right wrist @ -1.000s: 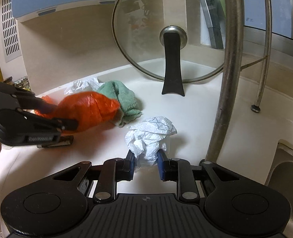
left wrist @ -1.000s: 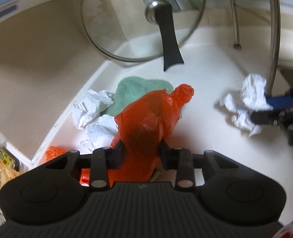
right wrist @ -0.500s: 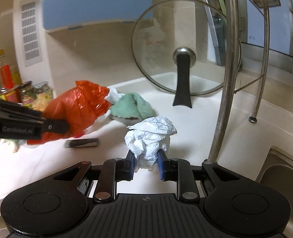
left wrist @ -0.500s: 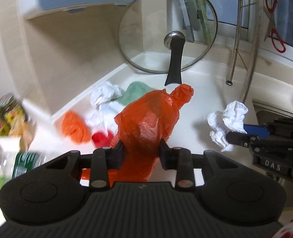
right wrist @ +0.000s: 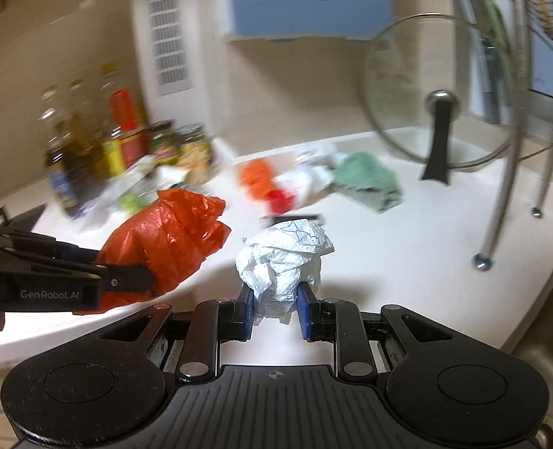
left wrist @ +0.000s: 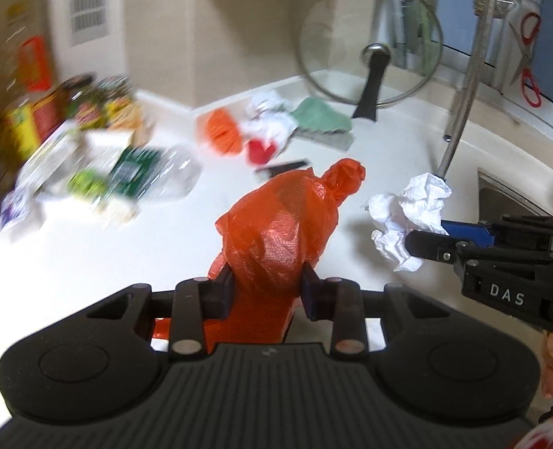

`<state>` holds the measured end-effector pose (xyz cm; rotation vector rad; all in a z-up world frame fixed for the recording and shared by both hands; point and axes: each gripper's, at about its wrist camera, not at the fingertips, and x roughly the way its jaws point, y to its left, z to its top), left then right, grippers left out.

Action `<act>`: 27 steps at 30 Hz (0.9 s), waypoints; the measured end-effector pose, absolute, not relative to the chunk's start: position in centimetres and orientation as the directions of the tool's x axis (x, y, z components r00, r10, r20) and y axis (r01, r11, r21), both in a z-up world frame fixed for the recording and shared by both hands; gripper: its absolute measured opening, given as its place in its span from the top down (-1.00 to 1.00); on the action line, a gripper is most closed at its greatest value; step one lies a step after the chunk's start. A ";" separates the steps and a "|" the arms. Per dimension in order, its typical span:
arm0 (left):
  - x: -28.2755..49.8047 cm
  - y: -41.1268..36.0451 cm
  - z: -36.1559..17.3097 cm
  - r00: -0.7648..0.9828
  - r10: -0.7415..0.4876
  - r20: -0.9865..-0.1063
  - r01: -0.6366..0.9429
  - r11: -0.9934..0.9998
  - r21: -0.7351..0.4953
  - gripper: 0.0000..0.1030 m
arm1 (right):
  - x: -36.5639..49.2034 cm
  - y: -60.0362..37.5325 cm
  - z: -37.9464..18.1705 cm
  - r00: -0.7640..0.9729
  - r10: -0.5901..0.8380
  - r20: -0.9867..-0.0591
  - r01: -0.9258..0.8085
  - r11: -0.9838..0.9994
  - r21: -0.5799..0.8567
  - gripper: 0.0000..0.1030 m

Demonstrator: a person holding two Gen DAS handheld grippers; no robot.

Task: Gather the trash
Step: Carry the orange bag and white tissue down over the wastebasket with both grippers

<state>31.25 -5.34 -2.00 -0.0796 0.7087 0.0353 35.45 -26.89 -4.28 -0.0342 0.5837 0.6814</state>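
My left gripper is shut on a crumpled orange plastic bag and holds it above the white counter. The bag also shows in the right wrist view, with the left gripper at the left. My right gripper is shut on a crumpled white paper wad, lifted off the counter. The wad and right gripper show at the right of the left wrist view. More trash lies further back: an orange wad, white paper and a red scrap.
A green cloth lies by a glass pan lid leaning on the wall. Bottles and jars crowd the left counter, with a clear plastic bottle. A steel rack leg and sink are at the right.
Both grippers have pulled back and up from the trash pile, each still holding its item. The view has swung left, showing bottles and jars.
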 end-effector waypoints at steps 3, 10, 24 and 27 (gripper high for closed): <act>28.4 -4.3 -2.9 0.743 0.025 -0.668 -0.109 0.990 -0.085 0.39 | 33.5 -25.6 -4.8 0.581 0.611 -0.538 -0.642 0.750 0.158 0.54; 23.5 -2.7 -5.3 0.696 0.068 -0.715 -0.201 0.974 -0.102 0.39 | 29.7 -22.9 -6.7 0.490 0.650 -0.581 -0.720 0.677 0.151 0.54; 20.9 -1.5 -15.6 0.551 0.049 -0.833 -0.286 0.949 -0.133 0.39 | 27.2 -19.6 -17.4 0.343 0.547 -0.764 -0.774 0.625 0.100 0.54; 21.3 -1.3 -18.2 0.524 0.034 -0.851 -0.305 0.940 -0.150 0.39 | 27.6 -19.3 -19.4 0.334 0.517 -0.788 -0.780 0.621 0.077 0.54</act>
